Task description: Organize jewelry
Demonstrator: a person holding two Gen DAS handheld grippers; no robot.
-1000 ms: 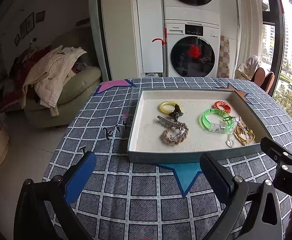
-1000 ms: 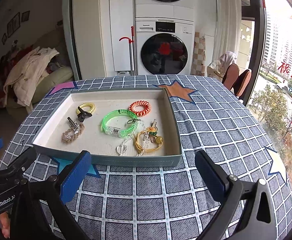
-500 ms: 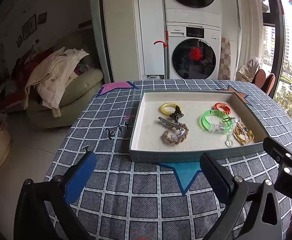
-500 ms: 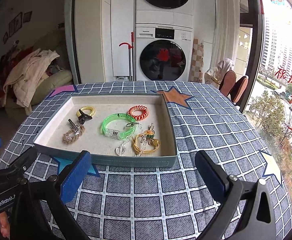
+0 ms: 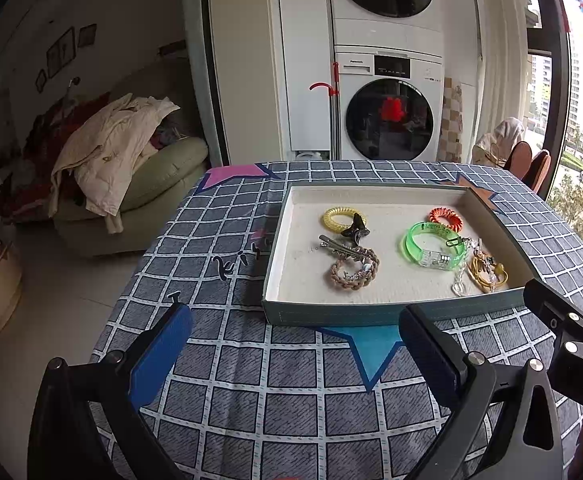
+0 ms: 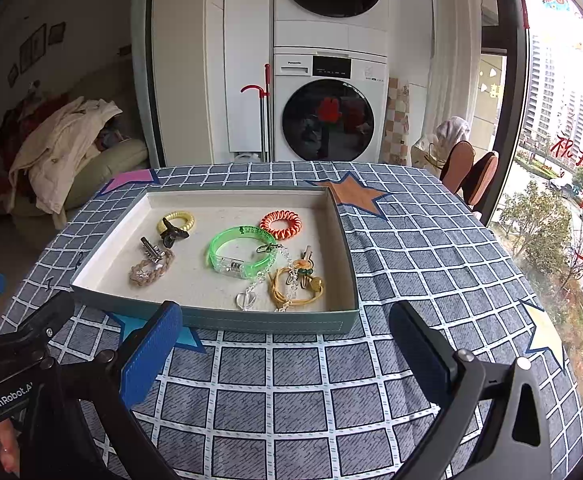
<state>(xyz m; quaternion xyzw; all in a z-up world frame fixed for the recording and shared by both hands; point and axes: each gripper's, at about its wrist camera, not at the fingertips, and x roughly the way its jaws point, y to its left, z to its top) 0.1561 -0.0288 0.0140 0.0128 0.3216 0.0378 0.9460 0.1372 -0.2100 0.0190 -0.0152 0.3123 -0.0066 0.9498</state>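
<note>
A shallow grey-green tray [image 5: 331,314] [image 6: 251,322] with a cream lining sits on the checked tablecloth. In it lie a yellow coil band [image 5: 337,218] [image 6: 179,218], a black clip [image 5: 355,230], a silver hair clip [image 5: 337,246], a braided beige bracelet [image 5: 353,274] [image 6: 149,270], a green translucent bracelet [image 5: 433,246] [image 6: 239,252], an orange coil band [image 5: 445,218] [image 6: 281,222], a clear bead chain [image 6: 259,280] and a yellow cord piece [image 5: 487,274] [image 6: 295,288]. My left gripper [image 5: 291,344] and right gripper [image 6: 287,340] are open and empty, in front of the tray's near wall.
The blue-grey checked tablecloth [image 6: 431,248] carries coloured star patches. A stacked washer and dryer [image 6: 327,108] stands behind the table. A sofa with clothes [image 5: 123,160] is at the left. Chairs [image 6: 467,172] and a large window are at the right.
Both grippers have drawn back and risen slightly, so the tray sits a little farther away and lower in both views. The jewelry has not moved.
</note>
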